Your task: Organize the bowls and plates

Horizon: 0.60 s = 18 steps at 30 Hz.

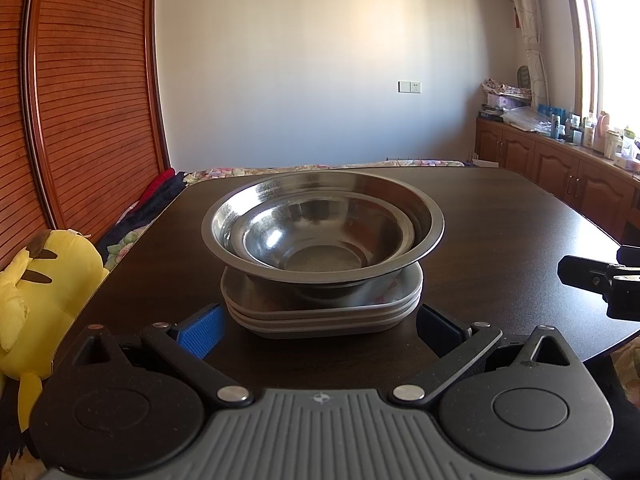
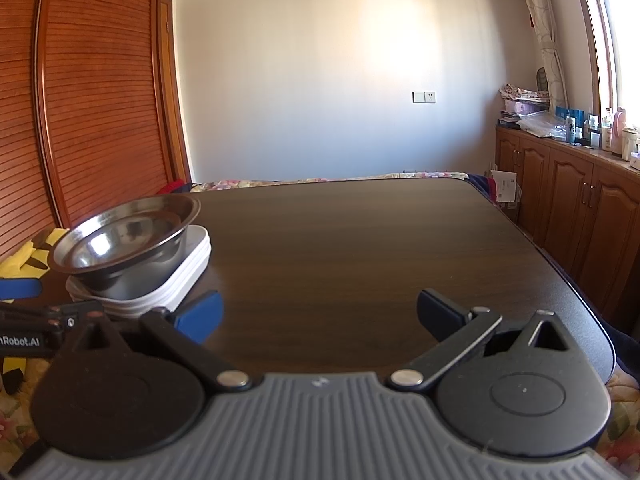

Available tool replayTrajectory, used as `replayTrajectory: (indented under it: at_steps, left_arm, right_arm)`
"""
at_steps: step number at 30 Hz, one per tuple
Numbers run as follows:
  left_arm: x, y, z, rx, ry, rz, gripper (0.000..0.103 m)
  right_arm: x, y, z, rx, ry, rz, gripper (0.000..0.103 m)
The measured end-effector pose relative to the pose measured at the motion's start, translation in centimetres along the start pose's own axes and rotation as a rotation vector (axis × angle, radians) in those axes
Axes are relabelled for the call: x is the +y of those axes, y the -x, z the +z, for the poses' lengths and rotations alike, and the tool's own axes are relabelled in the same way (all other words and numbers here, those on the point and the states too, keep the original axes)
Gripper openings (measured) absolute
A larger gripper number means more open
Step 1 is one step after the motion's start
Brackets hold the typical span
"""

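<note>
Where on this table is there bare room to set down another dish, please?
Free: the whole dark table right of the plate stack, out to its far and right edges. Crowded: only the left corner, where the nested steel bowls sit on the plates.

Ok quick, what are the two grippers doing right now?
Left gripper: open, holding nothing, with the plate stack right in front of it.
Right gripper: open, empty, over the table.

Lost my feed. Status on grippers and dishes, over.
Left gripper open, straddling the plates. Right gripper open, empty, over bare table. Two steel bowls nested on the plates. Nothing in the way.
</note>
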<state>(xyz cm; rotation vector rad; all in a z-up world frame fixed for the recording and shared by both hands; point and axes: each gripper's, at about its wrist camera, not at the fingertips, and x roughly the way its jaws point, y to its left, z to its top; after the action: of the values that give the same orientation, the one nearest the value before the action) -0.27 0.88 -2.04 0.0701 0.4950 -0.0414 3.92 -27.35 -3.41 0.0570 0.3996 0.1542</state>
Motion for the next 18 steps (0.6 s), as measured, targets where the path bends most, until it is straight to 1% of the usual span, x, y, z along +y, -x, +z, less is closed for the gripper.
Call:
replayTrajectory:
  at_steps: [18]
  left_arm:
    - [0.04,0.0,0.35,0.0,-0.002,-0.004,0.103]
  right_arm:
    - [-0.31,0.05,0.06,-0.003,-0.003,-0.001,0.103]
